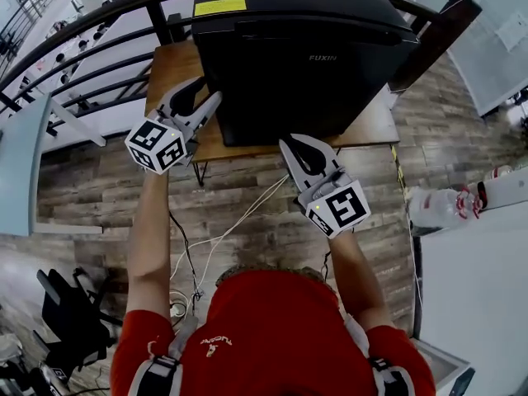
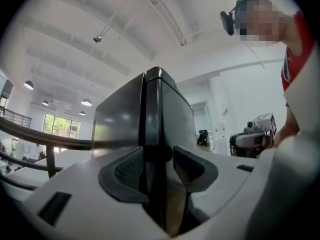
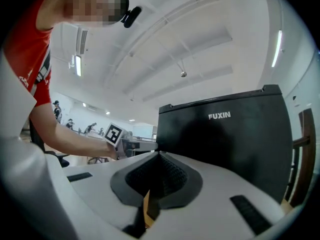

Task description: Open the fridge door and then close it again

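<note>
With its jaws spread wide, the left gripper [image 1: 210,89] sits at the left centre of the head view, level with the fridge's [image 1: 305,48] near left corner. In the left gripper view, the dark vertical edge where door meets cabinet runs down the middle of the frame, between the two pads. Neither pad appears to press on it. The right gripper [image 1: 287,145], at lower centre of the head view, has its jaws together on nothing and its tips just short of the fridge's front face.

The door looks shut, so the opening step appears to be the one in hand, though the door could equally have just been let go. On the first reading, the next move calls for the left jaws to slide further over that edge, close on it and draw the door outward. The right gripper would have to stay clear of the swing.

The fridge is a small, glossy black box filling the upper centre of the head view. It has a yellow label on its top and "FUXIN" in pale letters on the front. It stands on a wooden table [image 1: 177,64] beside a dark railing.
</note>
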A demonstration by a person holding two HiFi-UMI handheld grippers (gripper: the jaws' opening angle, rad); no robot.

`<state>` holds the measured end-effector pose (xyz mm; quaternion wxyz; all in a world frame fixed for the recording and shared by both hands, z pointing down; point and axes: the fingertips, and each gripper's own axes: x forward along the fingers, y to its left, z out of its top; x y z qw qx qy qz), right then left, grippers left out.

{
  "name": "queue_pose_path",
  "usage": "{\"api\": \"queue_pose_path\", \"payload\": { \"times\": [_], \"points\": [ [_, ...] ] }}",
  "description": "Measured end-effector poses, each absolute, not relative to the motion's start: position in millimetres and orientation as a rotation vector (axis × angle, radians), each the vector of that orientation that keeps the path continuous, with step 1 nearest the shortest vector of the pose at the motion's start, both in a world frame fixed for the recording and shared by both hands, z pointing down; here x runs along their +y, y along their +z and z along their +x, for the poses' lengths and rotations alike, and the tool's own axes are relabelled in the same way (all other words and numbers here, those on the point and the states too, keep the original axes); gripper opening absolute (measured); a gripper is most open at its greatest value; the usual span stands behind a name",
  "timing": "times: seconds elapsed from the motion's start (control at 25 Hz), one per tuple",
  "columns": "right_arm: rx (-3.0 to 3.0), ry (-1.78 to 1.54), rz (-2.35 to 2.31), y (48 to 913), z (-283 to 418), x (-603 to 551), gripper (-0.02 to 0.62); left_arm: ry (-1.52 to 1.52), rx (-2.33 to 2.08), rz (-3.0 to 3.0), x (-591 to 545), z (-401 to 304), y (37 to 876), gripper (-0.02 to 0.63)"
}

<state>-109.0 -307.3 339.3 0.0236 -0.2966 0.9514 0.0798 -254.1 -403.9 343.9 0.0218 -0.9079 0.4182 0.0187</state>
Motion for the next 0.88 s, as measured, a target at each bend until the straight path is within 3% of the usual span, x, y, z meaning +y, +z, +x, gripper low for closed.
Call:
{"api": "queue_pose_path", "payload": {
  "times": [0.36, 0.88],
  "points": [
    [2.951, 0.23, -1.009, 348, -104, -314, 0.025, 0.09, 1.151, -2.848, -409, -250, 342, 0.183],
    [2.958, 0.194, -0.996, 351, -105, -306, 0.025, 0.077, 1.271, -2.799, -408, -249, 340, 0.183]
  ]
}}
